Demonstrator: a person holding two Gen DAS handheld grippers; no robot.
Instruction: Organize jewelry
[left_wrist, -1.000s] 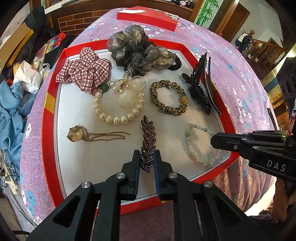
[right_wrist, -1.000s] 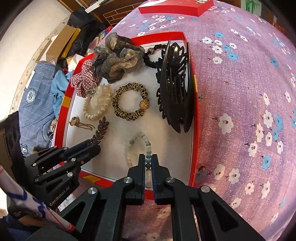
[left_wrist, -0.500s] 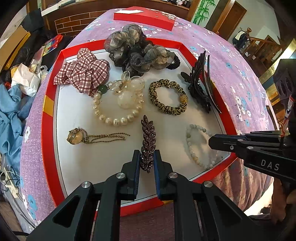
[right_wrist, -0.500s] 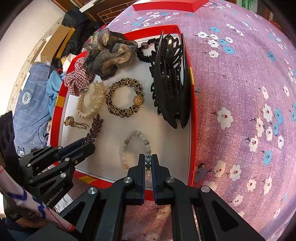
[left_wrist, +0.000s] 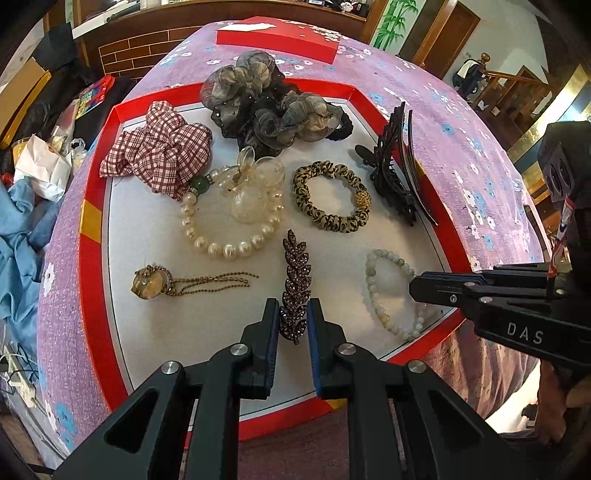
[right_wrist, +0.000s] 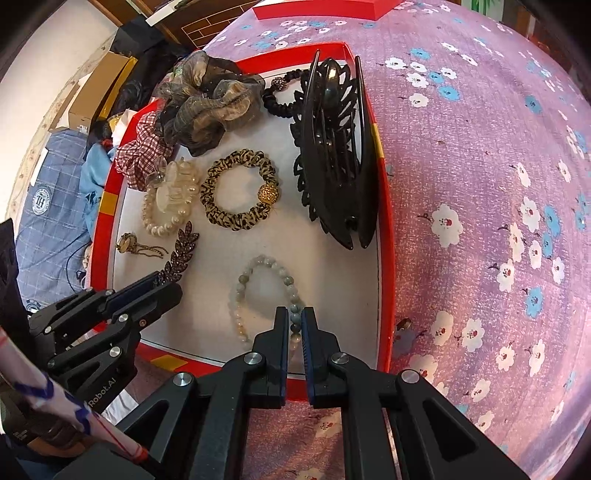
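A red-rimmed white tray (left_wrist: 92, 236) holds the jewelry. My left gripper (left_wrist: 293, 314) is shut on the near end of a dark leaf-shaped rhinestone clip (left_wrist: 295, 273), which also shows in the right wrist view (right_wrist: 181, 254). My right gripper (right_wrist: 294, 319) is shut on the pale green bead bracelet (right_wrist: 258, 280); it also shows in the left wrist view (left_wrist: 384, 295), where the right gripper (left_wrist: 417, 288) comes in from the right.
On the tray lie a plaid scrunchie (left_wrist: 162, 155), a grey organza scrunchie (left_wrist: 266, 103), a pearl bracelet (left_wrist: 229, 229), a leopard hair tie (left_wrist: 332, 199), a black claw clip (left_wrist: 399, 173) and a gold pendant (left_wrist: 151, 282). A red box (left_wrist: 280, 37) sits behind.
Both grippers stay closed on their pieces. The views have shifted slightly; the bead bracelet has slid a little toward the near rim with the right gripper.
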